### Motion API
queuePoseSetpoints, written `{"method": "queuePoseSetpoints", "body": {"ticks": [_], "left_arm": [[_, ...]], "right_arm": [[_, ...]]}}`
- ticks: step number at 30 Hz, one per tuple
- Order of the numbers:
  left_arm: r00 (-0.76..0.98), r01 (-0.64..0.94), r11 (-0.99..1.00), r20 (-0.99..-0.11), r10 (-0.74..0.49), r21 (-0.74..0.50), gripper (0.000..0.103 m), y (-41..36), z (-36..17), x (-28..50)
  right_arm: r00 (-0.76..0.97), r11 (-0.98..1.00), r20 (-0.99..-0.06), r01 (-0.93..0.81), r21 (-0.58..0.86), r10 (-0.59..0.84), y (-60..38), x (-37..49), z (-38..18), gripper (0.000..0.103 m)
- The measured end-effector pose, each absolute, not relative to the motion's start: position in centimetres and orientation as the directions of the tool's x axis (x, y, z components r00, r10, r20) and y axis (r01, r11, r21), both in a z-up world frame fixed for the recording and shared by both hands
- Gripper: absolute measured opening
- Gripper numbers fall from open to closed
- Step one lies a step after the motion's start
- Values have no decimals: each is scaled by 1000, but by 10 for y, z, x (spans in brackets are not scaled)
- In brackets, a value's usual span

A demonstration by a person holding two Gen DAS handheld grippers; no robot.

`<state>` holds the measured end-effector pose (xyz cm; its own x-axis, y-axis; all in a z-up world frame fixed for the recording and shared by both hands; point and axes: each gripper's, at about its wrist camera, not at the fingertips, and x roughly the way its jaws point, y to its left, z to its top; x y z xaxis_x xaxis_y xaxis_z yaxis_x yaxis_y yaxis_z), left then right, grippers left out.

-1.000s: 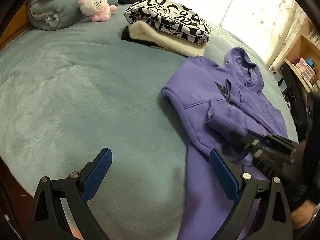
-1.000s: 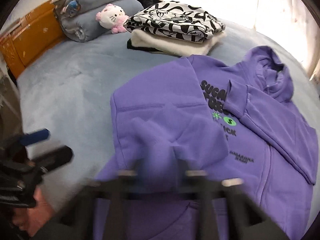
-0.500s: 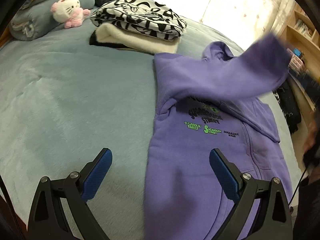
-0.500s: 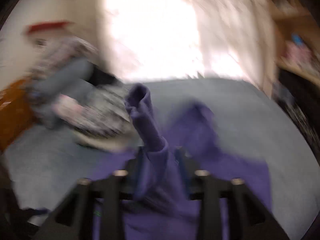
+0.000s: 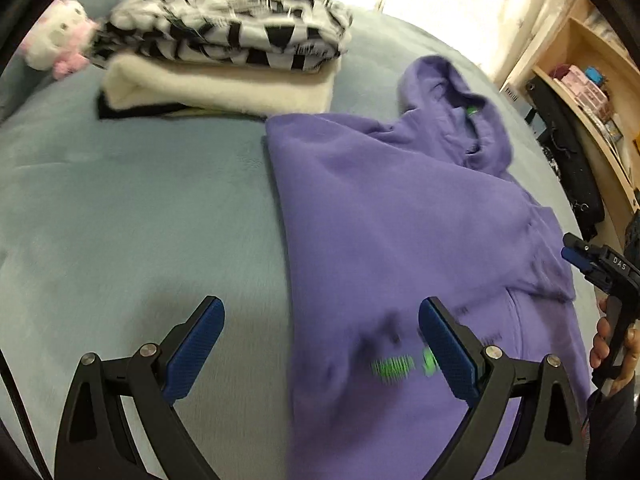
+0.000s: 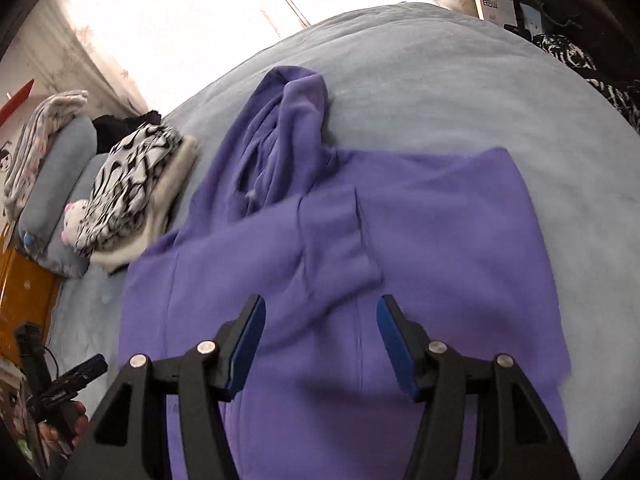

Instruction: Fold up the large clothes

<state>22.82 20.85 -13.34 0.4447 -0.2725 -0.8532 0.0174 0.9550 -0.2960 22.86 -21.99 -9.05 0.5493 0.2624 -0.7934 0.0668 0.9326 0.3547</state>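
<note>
Grey-blue bedding carries my purple hoodie, hood toward 1 o'clock; its chest print is motion-smeared and unreadable, its hem cut off below; left gripper and right gripper both gape, pinching nothing.

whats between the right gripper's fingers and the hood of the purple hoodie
In the right wrist view, a folded-in sleeve with its cuff lies across the hoodie between the open right gripper and the hood.

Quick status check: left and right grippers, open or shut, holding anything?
Left gripper: open, empty, over the purple hoodie's edge.
Right gripper: open, empty, above the hoodie's folded sleeve.
</note>
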Motion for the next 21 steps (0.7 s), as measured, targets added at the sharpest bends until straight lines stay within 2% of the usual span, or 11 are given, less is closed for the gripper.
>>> {"method": "queuePoseSetpoints", "body": {"ticks": [3, 8, 9, 10, 11, 12, 13, 14, 17, 21], "left_arm": [[390, -24, 951, -879, -274, -307, 97, 211, -154, 264], [382, -76, 926, -869, -315, -369, 97, 219, -170, 302], [385, -87, 924, -868, -314, -373, 94, 220, -172, 308], [394, -99, 923, -866, -308, -373, 89, 221, -173, 313], [408, -109, 925, -865, -291, -363, 65, 222, -173, 318], [407, -107, 926, -865, -291, -362, 35, 222, -172, 321], [394, -93, 916, -859, -327, -391, 23, 221, -173, 325], [395, -105, 909, -856, -333, -402, 18, 220, -171, 327], [451, -84, 936, -850, -270, -342, 12, 211, -155, 323], [575, -12, 952, -781, -244, -307, 11, 204, -119, 298]], "right_arm": [[524, 917, -802, 91, 389, 288, -227, 266, -107, 58], [473, 900, -817, 104, 423, 330, -226, 298, -137, 59], [477, 900, -814, 99, 424, 331, -223, 299, -137, 60], [481, 905, -814, 93, 416, 325, -220, 300, -138, 58], [486, 914, -817, 84, 398, 311, -217, 299, -136, 50], [489, 926, -821, 64, 371, 295, -212, 298, -134, 35], [487, 937, -828, 51, 346, 279, -208, 298, -133, 29], [493, 949, -831, 37, 314, 256, -205, 295, -129, 11], [510, 930, -805, 27, 367, 303, -210, 285, -114, 8], [581, 913, -735, -33, 406, 348, -209, 259, -80, 8]]}}
